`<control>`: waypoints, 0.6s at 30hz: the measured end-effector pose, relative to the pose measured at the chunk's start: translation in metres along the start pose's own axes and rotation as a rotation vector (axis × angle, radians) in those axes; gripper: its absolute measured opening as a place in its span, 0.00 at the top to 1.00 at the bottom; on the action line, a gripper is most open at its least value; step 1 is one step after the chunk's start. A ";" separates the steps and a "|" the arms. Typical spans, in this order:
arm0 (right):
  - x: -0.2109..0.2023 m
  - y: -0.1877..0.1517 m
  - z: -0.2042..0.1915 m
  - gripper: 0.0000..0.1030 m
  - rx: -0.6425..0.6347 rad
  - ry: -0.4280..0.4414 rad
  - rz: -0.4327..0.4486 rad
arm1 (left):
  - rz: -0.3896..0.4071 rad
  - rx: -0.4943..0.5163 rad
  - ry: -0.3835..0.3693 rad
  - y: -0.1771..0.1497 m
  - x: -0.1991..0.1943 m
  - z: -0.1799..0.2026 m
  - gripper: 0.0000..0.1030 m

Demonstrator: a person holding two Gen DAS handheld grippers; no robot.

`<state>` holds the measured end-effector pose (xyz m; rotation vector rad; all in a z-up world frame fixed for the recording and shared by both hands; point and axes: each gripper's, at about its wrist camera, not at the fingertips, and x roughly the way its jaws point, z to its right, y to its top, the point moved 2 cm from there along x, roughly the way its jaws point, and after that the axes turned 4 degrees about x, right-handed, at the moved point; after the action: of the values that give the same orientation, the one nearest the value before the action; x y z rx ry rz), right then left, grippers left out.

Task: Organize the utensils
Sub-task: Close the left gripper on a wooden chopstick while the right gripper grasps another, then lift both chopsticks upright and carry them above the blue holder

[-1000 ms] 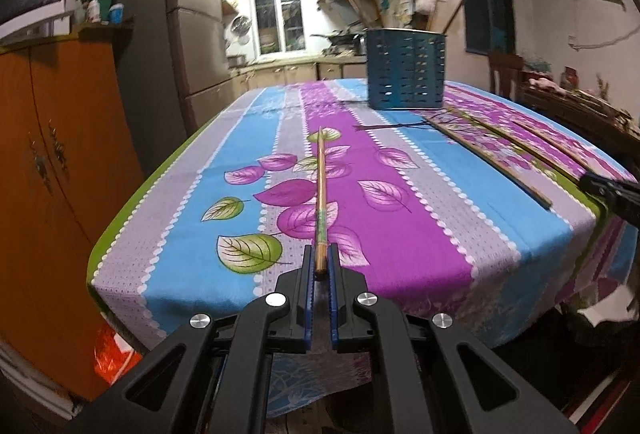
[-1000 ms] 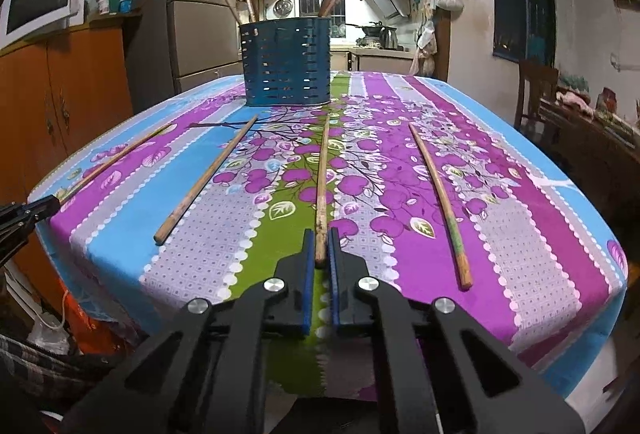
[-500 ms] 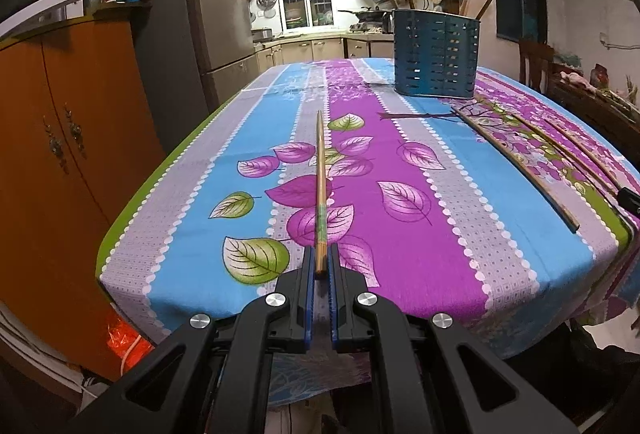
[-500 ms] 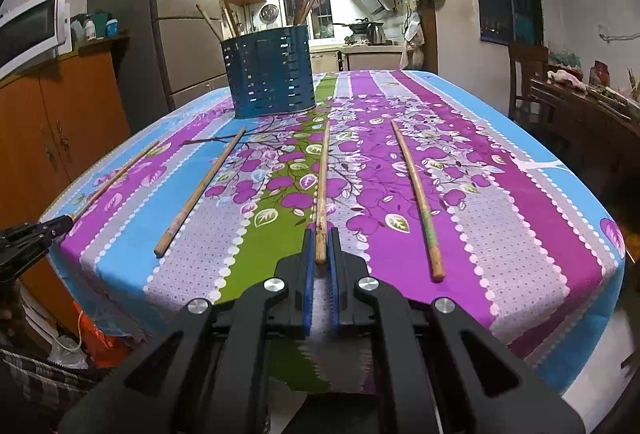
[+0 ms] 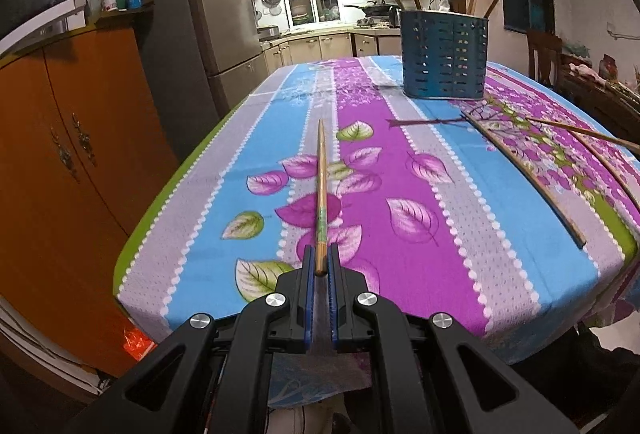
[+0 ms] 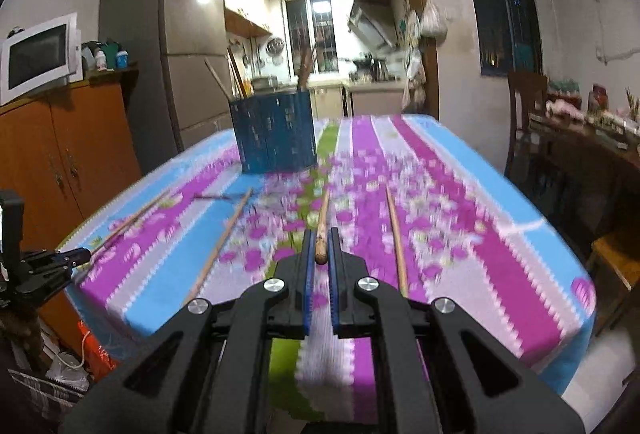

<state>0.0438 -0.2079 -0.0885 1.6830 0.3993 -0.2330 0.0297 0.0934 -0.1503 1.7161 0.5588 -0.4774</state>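
Lifting off tablecloth [image 6: 460, 218] since second ago: right gripper [image 6: 320, 254] and left gripper [image 5: 320, 266] each clamped on chopstick; blue holder [image 6: 276, 134] at 11 o'clock next.

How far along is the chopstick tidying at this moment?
Done: several chopsticks already stand in the blue holder. In hand: the left gripper and the right gripper are each shut on one chopstick. Left: two loose chopsticks lie on the tablecloth.
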 end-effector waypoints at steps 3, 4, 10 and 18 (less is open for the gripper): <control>-0.005 0.012 -0.003 0.95 -0.025 0.004 0.035 | 0.011 0.000 0.002 0.006 -0.003 0.001 0.93; -0.006 0.015 -0.004 0.95 -0.028 0.007 0.043 | 0.016 0.000 0.004 0.009 -0.004 0.001 0.93; -0.010 0.026 -0.001 0.95 -0.019 0.014 0.072 | 0.032 -0.001 0.002 0.018 -0.008 0.001 0.93; -0.017 0.042 -0.003 0.95 -0.028 0.024 0.117 | 0.060 -0.004 0.009 0.034 -0.013 0.000 0.93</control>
<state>0.0442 -0.2118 -0.0435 1.6769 0.3194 -0.1210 0.0397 0.0859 -0.1157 1.7273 0.5125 -0.4260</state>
